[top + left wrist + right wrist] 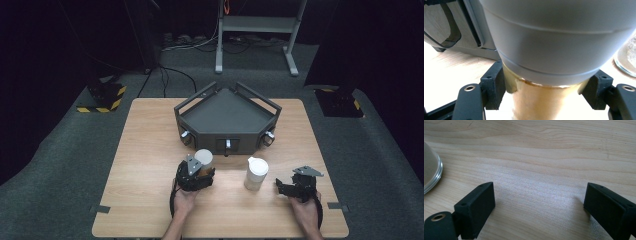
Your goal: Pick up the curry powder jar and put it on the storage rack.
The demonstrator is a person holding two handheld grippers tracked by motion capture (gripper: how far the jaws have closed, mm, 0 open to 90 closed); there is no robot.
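Low in the middle of the high view, the left claw (pixel 200 172) is clenched on a jar (pixel 203 159) with a white lid, its jaws pressing the amber body just below the lid. The right claw (pixel 287 187), at lower right, stands released over bare bench (pixel 150 150). A white bottle (pixel 256 173) stands between them, with a grey tray (pixel 227 117) behind.

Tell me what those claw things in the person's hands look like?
Both are black. The left gripper and the right gripper each carry a grey three-cornered plate on top. Their jaws are chunky black blocks with small screw holes. A black cable loops from each. The forearms are bare, no sleeves.
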